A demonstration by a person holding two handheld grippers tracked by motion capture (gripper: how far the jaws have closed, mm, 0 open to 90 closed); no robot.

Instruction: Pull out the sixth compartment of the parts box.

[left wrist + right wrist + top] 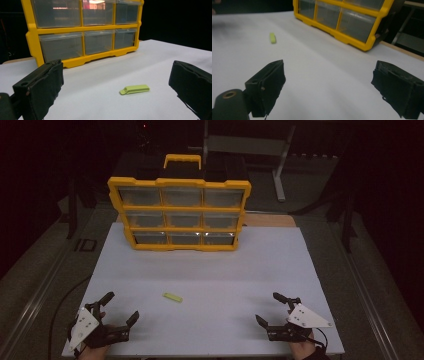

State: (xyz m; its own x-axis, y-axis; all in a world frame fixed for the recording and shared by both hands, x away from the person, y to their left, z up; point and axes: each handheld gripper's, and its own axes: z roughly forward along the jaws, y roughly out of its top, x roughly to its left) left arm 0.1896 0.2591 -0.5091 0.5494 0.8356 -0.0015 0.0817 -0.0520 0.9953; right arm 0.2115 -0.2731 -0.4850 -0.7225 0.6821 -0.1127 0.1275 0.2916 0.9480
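Observation:
A small lime-green flat piece (172,297) lies on the white tabletop (210,270), between the two grippers and nearer the left one. In the left gripper view the green piece (134,89) rests a short way ahead of the wide-apart jaws. My left gripper (120,306) is open near the front left corner, empty. My right gripper (267,308) is open near the front right, empty. In the right gripper view the green piece (272,38) sits far off at upper left.
A yellow drawer cabinet (180,213) with clear drawers and a carry handle stands upright at the table's far side, drawers shut. It also shows as the yellow cabinet (85,30) and the cabinet (347,20). A grey metal stand (277,155) is behind it.

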